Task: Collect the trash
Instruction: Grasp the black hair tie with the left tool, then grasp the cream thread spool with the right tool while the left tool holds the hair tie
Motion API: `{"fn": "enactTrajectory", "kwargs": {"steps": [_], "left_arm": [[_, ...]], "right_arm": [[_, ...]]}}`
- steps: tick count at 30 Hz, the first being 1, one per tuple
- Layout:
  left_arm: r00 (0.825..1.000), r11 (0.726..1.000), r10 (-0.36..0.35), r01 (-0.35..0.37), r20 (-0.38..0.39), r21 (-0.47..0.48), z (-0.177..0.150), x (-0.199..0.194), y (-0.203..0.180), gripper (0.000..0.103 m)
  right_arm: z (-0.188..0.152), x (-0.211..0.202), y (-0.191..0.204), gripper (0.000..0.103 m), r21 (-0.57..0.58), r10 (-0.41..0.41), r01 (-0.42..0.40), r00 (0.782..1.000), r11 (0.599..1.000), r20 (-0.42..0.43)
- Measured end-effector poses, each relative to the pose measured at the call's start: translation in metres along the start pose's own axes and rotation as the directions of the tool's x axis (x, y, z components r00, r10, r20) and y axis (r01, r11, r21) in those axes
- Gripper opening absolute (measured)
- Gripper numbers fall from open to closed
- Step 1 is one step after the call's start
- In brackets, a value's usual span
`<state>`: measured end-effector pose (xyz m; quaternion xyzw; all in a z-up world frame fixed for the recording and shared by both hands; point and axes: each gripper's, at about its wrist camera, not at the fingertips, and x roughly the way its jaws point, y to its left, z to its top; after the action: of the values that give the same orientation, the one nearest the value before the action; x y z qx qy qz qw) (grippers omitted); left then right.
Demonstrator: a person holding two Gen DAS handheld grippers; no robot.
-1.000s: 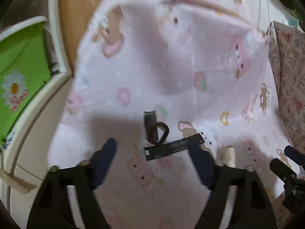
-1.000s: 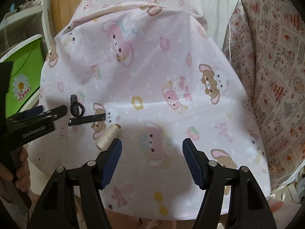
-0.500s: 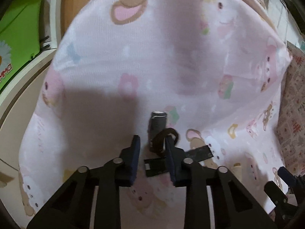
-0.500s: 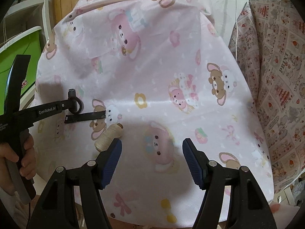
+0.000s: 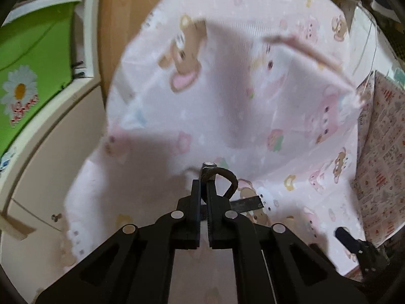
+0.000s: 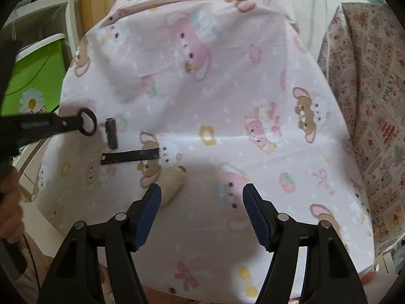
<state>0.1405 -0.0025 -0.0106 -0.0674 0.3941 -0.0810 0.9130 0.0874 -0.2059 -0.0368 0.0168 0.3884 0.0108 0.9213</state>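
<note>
My left gripper (image 5: 204,185) is shut on a dark elastic loop (image 5: 229,179) and holds it just above the pink cartoon-print cloth (image 5: 227,88). In the right wrist view the left gripper (image 6: 73,124) carries the loop (image 6: 88,125) at the left. Beside it a grey spool (image 6: 111,136) lies on the cloth, with a black strip (image 6: 130,156) below it. A beige thread spool (image 6: 173,183) rests by the left finger of my right gripper (image 6: 202,197). That gripper's jaws are opening, with only cloth between them.
A green bin with a daisy print (image 6: 38,76) stands left of the cloth, next to a white frame and a wooden panel (image 5: 114,12). A red-patterned fabric (image 6: 374,101) covers the right side. A person's hand (image 6: 10,207) grips the left tool.
The left jaws closed on the dark loop and lifted it off the cloth, away from the grey spool. The right jaws widened a little and sit closer to the beige spool.
</note>
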Motion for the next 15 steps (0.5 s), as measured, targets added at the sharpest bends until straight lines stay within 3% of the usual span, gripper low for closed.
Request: {"fn": "enactTrajectory", "kwargs": {"steps": [2,7,15], "left_arm": [[1.000,1.000,0.014,-0.014,0.025,0.000,-0.002,-0.016,0.005,0.003],[0.992,0.996,0.080,-0.084,0.100,0.032,-0.001,-0.040,0.007,0.003],[0.991,0.995,0.086,-0.090,0.100,0.039,0.002,-0.040,0.009,0.003]], "right_arm": [[0.001,0.001,0.003,0.081,0.014,0.004,-0.004,1.000,1.000,0.008],[0.002,0.010,0.012,0.082,0.039,-0.006,0.006,1.000,0.999,0.001],[0.003,0.046,0.032,0.081,0.043,-0.091,0.093,0.995,0.995,-0.045]]}}
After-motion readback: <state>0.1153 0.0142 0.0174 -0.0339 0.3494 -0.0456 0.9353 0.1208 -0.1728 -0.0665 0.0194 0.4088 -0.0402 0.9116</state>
